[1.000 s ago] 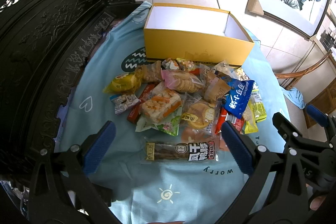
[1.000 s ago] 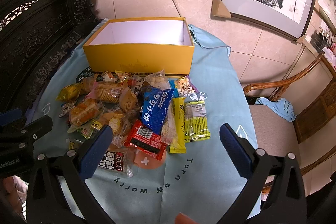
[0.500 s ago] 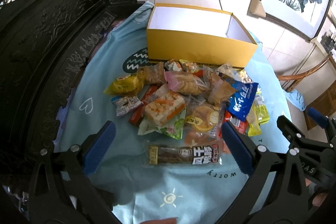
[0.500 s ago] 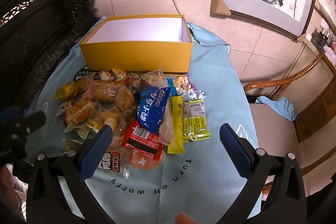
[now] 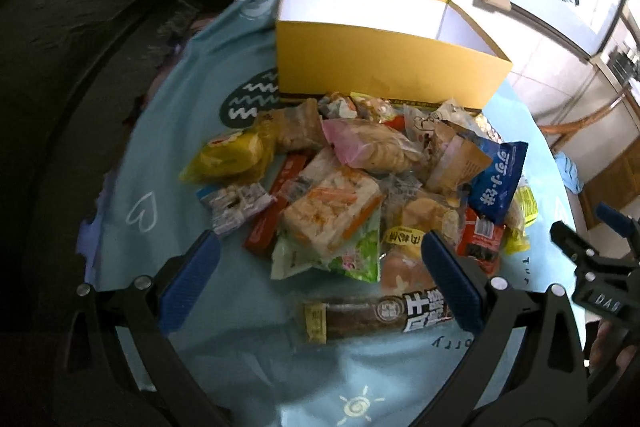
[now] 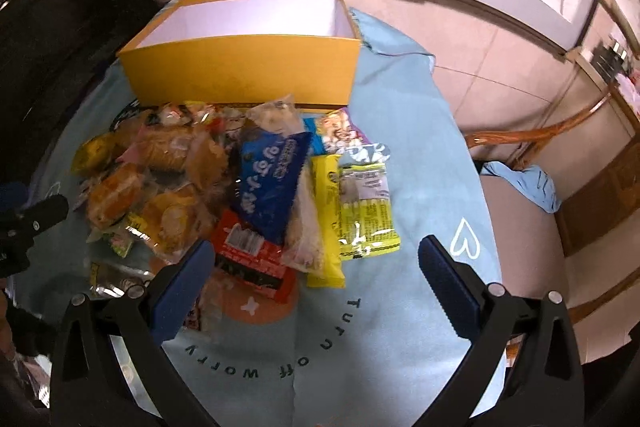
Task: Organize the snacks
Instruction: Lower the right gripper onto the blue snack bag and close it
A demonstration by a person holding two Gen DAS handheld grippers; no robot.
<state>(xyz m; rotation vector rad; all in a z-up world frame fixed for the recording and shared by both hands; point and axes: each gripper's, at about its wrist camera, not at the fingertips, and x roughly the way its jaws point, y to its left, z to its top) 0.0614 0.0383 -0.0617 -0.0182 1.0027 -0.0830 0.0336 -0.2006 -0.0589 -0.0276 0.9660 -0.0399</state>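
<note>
While both tools hover above the blue tablecloth point(image 6: 420, 155), the left gripper point(image 5: 318, 277) has its blue-padded jaws spread wide with nothing between them; the right gripper point(image 6: 316, 285) is likewise gaping and grasps nothing. Landmark is the yellow box point(image 5: 384, 67), open-topped with a white interior, at the far side of the cloth; right in front of it, touching its near wall, lies the snack pile point(image 5: 360, 183); a pink-edged cracker pack point(image 5: 372, 147) sits near the box; a blue packet point(image 6: 272, 179) lies further out toward the right gripper; a long brown bar point(image 5: 376, 315) lies alone, farthest from the box, just beyond the left jaws; two yellow-green packs point(image 6: 366, 211) lie on the pile's right flank.
</note>
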